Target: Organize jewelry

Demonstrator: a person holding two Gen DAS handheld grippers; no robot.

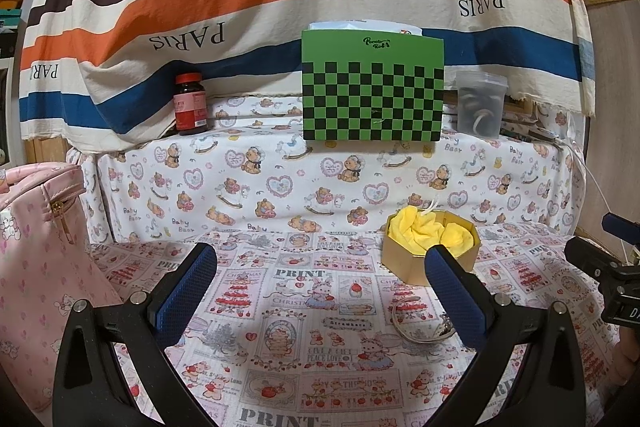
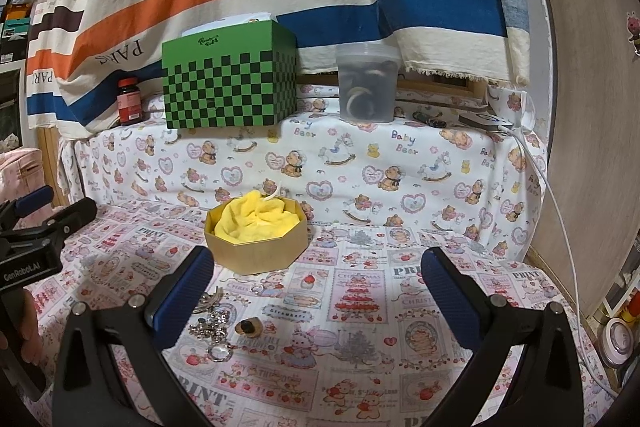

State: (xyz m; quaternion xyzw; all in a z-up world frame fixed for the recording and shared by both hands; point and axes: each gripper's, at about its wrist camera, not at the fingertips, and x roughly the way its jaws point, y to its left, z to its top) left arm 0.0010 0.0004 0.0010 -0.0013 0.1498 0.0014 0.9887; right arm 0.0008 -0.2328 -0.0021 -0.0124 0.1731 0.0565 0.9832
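Small metal jewelry pieces are lying loose on the printed cloth of the table, just in front of a gold octagonal box holding crumpled yellow fabric. Behind, a green checkered box and cloudy plastic tub are standing. The left gripper and right gripper are hovering, jaws apart, empty.

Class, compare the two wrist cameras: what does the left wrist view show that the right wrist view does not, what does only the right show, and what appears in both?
Only the left wrist view shows the pink bag's zipper up close. Only the right wrist view shows the white cable, the small ring and the charms beside it. Both share the gold box with yellow cloth, the green checkered box, red-capped bottle and clear tub. Both grippers are open.
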